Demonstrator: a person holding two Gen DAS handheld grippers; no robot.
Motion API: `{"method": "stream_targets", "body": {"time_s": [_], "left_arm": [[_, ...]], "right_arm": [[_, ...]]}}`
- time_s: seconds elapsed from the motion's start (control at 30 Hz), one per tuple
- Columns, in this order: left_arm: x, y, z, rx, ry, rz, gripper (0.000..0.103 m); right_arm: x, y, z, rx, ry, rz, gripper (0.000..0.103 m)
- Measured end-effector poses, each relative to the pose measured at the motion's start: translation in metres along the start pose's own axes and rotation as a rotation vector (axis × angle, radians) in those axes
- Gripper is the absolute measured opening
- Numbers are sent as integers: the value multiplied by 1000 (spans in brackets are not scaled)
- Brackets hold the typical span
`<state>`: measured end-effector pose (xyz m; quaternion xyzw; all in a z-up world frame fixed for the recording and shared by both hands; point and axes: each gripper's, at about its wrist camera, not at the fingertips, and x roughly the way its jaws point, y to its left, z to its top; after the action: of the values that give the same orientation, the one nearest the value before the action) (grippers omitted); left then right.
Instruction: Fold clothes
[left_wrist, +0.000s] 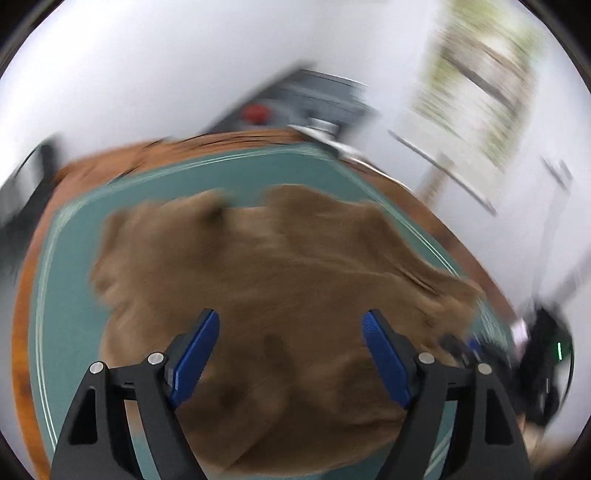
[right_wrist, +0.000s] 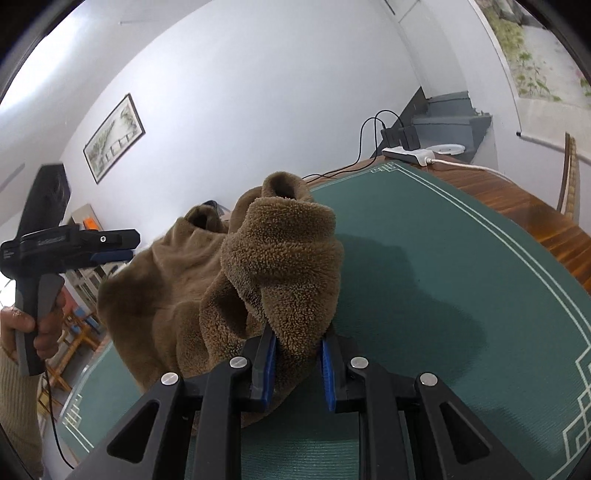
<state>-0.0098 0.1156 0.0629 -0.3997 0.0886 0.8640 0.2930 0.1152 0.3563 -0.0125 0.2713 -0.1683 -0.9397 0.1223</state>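
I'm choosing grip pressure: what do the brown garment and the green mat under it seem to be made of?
The brown garment looks like thick fleece or sherpa pile, matte: tight nubby loops show where the right gripper pinches a fold. The green mat seems a fine-ribbed fabric or rubbery sheet, matte, with a printed pale border; which one is unclear.

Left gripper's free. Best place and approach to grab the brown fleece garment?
Judgement call: the left gripper, jaws open and empty, should take the brown fleece garment at its loose edge on the green mat, opposite the bunched corner the right gripper pinches. Come from above and outside; the fleece lies low there, so one finger could slide under.
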Motion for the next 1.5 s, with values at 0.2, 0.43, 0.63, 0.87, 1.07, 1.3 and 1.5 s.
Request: {"method": "stream_targets", "body": {"time_s": [0.2,0.43,0.63,0.87,1.07,1.3,1.5], "left_arm": [[47,-63,11,417,91,-42,84],[95,-65,34,551,199,-92,84],[127,-54,40,504,344,-192,86],[126,-63,18,559,410,-231,86],[98,-67,-2,572,396,-288,86],[51,-76,-24,555,336,-354,86],[13,-89,-51,597,291,-394,86]], "right_arm": [[-6,3,1,-15,-40,-1,22],[-13,7,0,-33,-65,-9,22],[-12,6,1,-35,-68,-12,22],[-10,3,1,-21,-59,-13,22],[-12,2,1,-8,-63,-25,22],[-12,-2,0,19,-51,-43,22],[-22,-13,0,41,-83,-89,46]]}}
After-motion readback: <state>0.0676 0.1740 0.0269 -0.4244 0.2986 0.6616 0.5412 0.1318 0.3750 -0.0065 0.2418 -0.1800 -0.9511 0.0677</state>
